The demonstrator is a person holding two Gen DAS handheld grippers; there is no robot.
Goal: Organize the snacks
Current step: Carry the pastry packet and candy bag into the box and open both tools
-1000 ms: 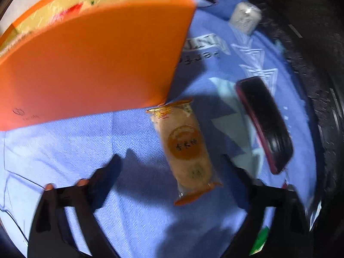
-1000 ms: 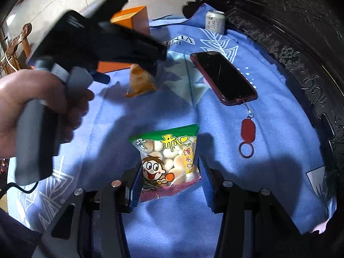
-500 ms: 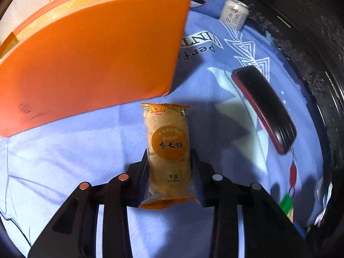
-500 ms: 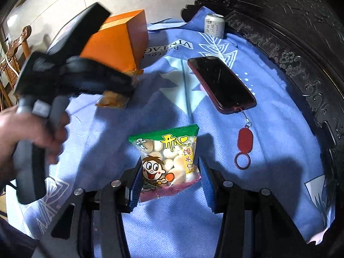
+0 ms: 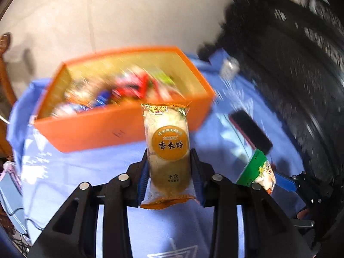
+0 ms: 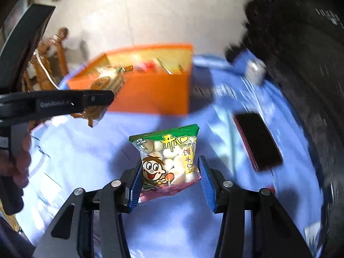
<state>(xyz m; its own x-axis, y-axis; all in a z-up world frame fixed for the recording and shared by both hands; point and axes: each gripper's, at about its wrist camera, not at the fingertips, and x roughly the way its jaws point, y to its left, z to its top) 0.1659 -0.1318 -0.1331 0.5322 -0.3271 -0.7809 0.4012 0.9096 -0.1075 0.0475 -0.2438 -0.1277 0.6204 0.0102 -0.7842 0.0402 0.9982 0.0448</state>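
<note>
Covering the table is a big blue cloth (image 5: 90, 167) with white patterns. Ahead of both grippers sits an open orange cardboard box (image 5: 120, 129) full of snacks. The left gripper (image 5: 169, 172) squeezes a long orange rice cracker packet (image 5: 168, 148). The right gripper (image 6: 169, 178) squeezes a little green-topped bag of white puff balls (image 6: 169, 159), with a dark phone (image 6: 258, 142) lying on its right.

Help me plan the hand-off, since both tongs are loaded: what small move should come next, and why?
Probably carry the left tongs forward over the orange box and let go there. They are shut on the rice cracker pack, which is off the blue cloth with the open box, already holding snacks, just ahead. The right tongs grip the green-topped bun snack bag and can follow.
</note>
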